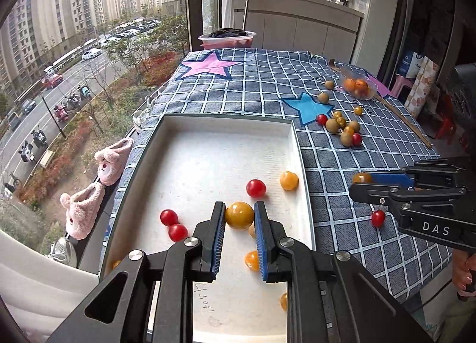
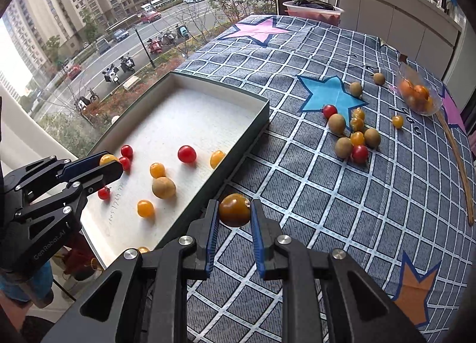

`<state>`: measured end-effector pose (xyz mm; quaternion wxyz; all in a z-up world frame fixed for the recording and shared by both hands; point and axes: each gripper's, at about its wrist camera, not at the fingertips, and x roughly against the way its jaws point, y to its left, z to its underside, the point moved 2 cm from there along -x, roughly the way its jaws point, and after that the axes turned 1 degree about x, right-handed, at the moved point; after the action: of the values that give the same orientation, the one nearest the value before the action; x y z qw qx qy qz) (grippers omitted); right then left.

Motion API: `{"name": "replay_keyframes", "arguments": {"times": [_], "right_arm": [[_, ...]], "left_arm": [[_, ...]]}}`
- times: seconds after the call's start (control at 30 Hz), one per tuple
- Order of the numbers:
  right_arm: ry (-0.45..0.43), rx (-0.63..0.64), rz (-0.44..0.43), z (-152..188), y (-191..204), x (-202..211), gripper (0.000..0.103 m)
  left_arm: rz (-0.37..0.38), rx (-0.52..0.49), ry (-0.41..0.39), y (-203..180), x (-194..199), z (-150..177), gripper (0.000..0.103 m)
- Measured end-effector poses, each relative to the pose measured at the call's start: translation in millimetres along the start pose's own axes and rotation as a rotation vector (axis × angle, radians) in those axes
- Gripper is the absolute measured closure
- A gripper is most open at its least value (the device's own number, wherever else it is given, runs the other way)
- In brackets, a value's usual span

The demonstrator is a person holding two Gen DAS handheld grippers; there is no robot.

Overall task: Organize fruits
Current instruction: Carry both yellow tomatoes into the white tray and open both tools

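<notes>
My left gripper [image 1: 239, 216] is shut on a yellow tomato [image 1: 239, 215] and holds it over the white tray [image 1: 226, 124], which holds several red and yellow tomatoes. It also shows in the right wrist view [image 2: 108, 164]. My right gripper [image 2: 235, 210] is shut on a dark orange tomato [image 2: 234, 209] above the checked cloth, just right of the tray's wall [image 2: 238, 152]. It also shows in the left wrist view [image 1: 361, 182]. A loose cluster of fruits [image 2: 352, 132] lies on the cloth further back.
A clear bowl of orange fruits [image 2: 416, 96] and a thin wooden stick [image 2: 459, 164] lie at the far right. A red tomato [image 1: 377, 218] lies on the cloth by the right gripper. A pink basin [image 1: 227, 39] stands at the far edge. Window on the left.
</notes>
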<state>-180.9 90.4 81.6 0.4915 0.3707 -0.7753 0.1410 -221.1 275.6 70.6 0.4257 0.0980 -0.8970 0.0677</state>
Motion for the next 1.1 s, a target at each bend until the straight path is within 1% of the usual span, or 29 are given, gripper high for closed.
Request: {"name": "replay_keyframes", "arguments": {"times": [0.17, 0.27, 0.4, 0.53, 0.7, 0.83, 1.1], "right_arm": [[0.008, 0.023, -0.013, -24, 18, -16, 0.08], [0.015, 0.026, -0.012, -39, 24, -29, 0.08], [0.035, 0.005, -0.005, -58, 23, -50, 0.08], [0.061, -0.028, 0.002, -71, 17, -73, 0.08], [0.096, -0.057, 0.011, -79, 8, -99, 0.08], [0.126, -0.06, 0.017, -80, 5, -115, 0.08], [0.131, 0.003, 0.053, -82, 17, -124, 0.079]], "left_arm": [[-0.025, 0.018, 0.002, 21, -11, -11, 0.082], [-0.044, 0.035, 0.017, 31, -23, -20, 0.082], [-0.061, 0.068, 0.044, 43, -44, -33, 0.082], [-0.076, 0.094, 0.095, 50, -70, -40, 0.082], [-0.107, 0.095, 0.16, 54, -99, -40, 0.082], [-0.115, 0.094, 0.207, 53, -111, -37, 0.082], [-0.13, 0.077, 0.228, 51, -115, -37, 0.082]]}}
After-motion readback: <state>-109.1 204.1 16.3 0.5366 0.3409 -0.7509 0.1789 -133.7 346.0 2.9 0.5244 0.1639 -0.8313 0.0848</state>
